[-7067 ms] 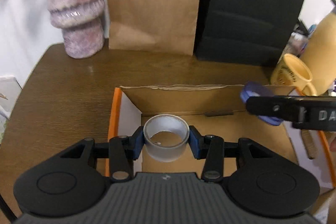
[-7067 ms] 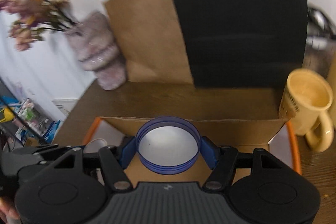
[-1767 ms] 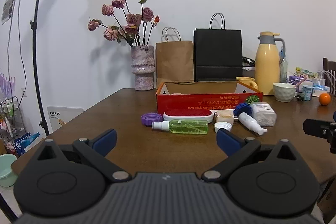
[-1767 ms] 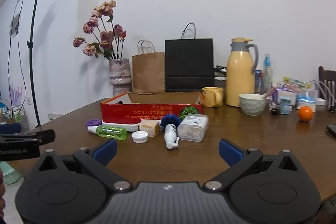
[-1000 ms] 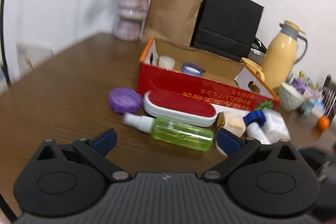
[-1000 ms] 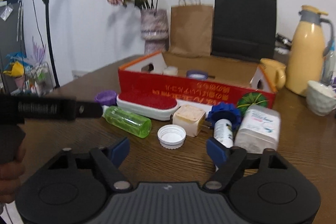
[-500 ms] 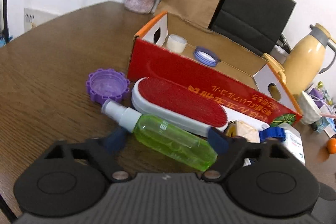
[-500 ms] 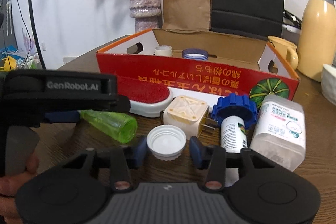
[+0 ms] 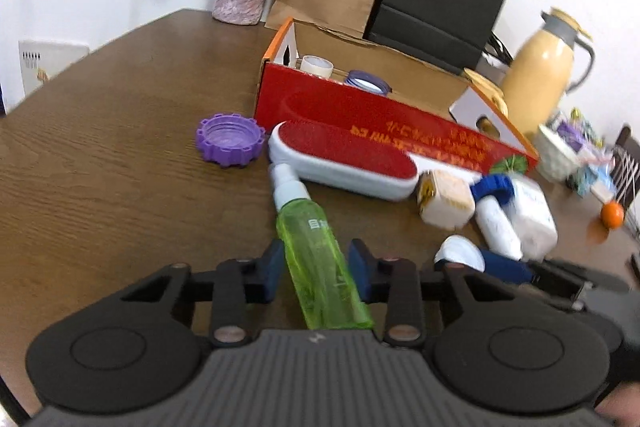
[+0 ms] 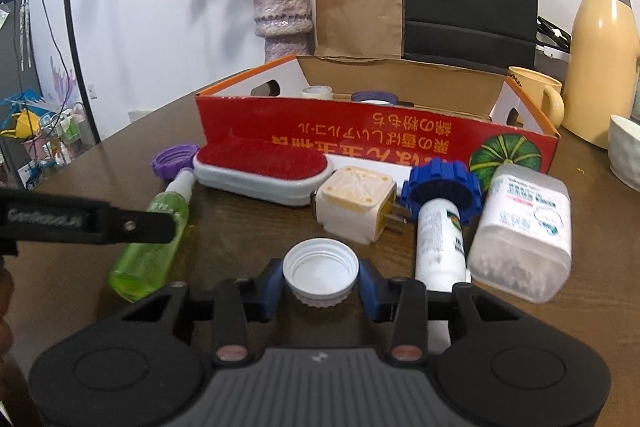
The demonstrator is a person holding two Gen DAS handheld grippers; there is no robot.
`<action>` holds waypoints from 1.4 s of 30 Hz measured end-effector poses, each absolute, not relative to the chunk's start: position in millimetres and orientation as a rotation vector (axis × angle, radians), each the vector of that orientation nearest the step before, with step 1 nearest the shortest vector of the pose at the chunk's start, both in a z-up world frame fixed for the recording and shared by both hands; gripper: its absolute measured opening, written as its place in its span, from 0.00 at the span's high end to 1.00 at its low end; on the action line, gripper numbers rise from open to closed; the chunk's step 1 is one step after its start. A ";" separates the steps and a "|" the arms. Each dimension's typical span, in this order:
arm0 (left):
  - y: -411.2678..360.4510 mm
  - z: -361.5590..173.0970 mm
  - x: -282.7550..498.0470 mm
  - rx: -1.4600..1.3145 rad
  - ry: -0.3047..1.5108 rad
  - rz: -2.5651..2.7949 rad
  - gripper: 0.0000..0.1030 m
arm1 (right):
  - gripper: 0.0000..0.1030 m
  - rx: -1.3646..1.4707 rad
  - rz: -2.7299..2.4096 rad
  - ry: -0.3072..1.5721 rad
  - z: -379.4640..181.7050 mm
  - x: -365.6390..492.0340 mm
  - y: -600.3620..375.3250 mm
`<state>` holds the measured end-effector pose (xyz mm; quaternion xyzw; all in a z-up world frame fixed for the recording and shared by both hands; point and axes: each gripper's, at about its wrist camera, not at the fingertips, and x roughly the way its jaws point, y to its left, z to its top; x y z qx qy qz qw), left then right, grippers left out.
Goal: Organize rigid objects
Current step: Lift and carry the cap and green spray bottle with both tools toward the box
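A green spray bottle [image 9: 316,255] lies on the brown table, its white nozzle pointing away. My left gripper [image 9: 316,269] straddles its body, jaws closing, both blue pads against its sides. In the right wrist view the bottle [image 10: 148,259] shows under the left gripper's black finger [image 10: 92,219]. My right gripper [image 10: 320,285] is shut on a white screw cap [image 10: 320,273] that rests on the table. The cap [image 9: 460,253] also shows in the left wrist view. Behind stands the red cardboard box [image 10: 360,131], holding a tape roll [image 10: 316,91] and a blue-rimmed lid [image 10: 374,97].
In front of the box lie a purple lid [image 9: 230,139], a red lint brush [image 9: 344,157], a cream plug adapter [image 10: 356,205], a blue-capped tube [image 10: 438,227] and a clear swab box [image 10: 524,231]. A vase, paper bags, mug [image 10: 536,95] and thermos [image 10: 600,39] stand behind.
Both grippers came down and forward to the table. The left jaws narrowed around the green bottle. The right jaws narrowed onto the white cap.
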<state>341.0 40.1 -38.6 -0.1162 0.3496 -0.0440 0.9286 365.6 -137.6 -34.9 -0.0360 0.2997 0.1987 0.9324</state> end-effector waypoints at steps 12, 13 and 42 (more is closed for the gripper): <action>8.9 -50.1 322.8 -0.002 0.689 -0.078 0.70 | 0.62 -0.069 0.416 0.593 -34.1 311.5 -147.3; 8.8 -50.0 317.4 -0.017 0.685 -0.084 0.70 | 0.62 -0.066 0.411 0.587 -32.6 305.9 -150.0; -9.3 -14.3 41.6 0.011 0.194 -0.031 0.70 | 0.62 0.024 0.266 0.135 -1.4 41.9 -201.2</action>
